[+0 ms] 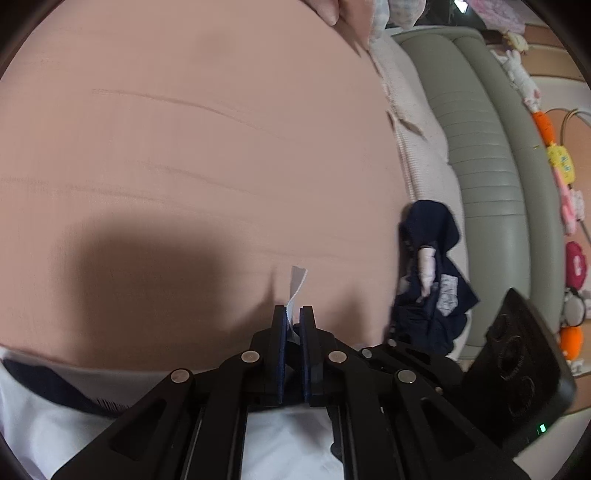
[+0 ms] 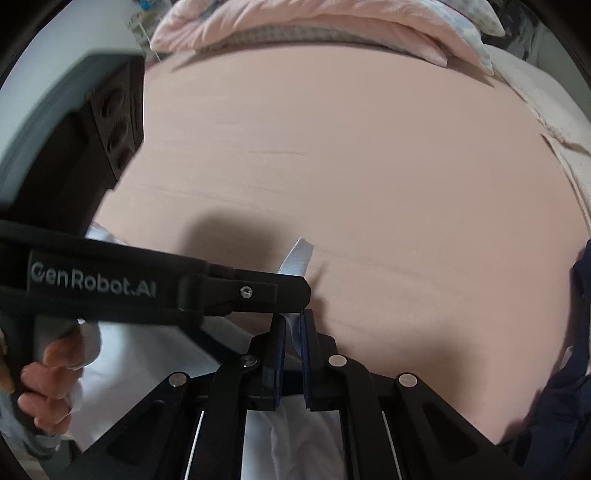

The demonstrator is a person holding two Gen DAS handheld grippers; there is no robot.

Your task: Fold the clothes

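A white garment (image 1: 44,417) with a dark navy band lies under both grippers on the pink bed sheet (image 1: 184,147). My left gripper (image 1: 294,314) is shut on a thin edge of the white garment, whose corner sticks up past the fingertips. My right gripper (image 2: 293,319) is likewise shut on an edge of the white garment (image 2: 273,446), a corner (image 2: 299,256) poking up beyond it. In the right wrist view the left gripper (image 2: 291,288) crosses just in front of my right fingertips, held by a hand (image 2: 48,373).
A crumpled navy garment (image 1: 432,280) lies at the sheet's right edge, also seen as dark cloth (image 2: 554,398). A grey-green padded headboard (image 1: 487,166) with hanging plush toys (image 1: 561,162) runs along the right. Pink pillows and bedding (image 2: 332,26) lie at the far end.
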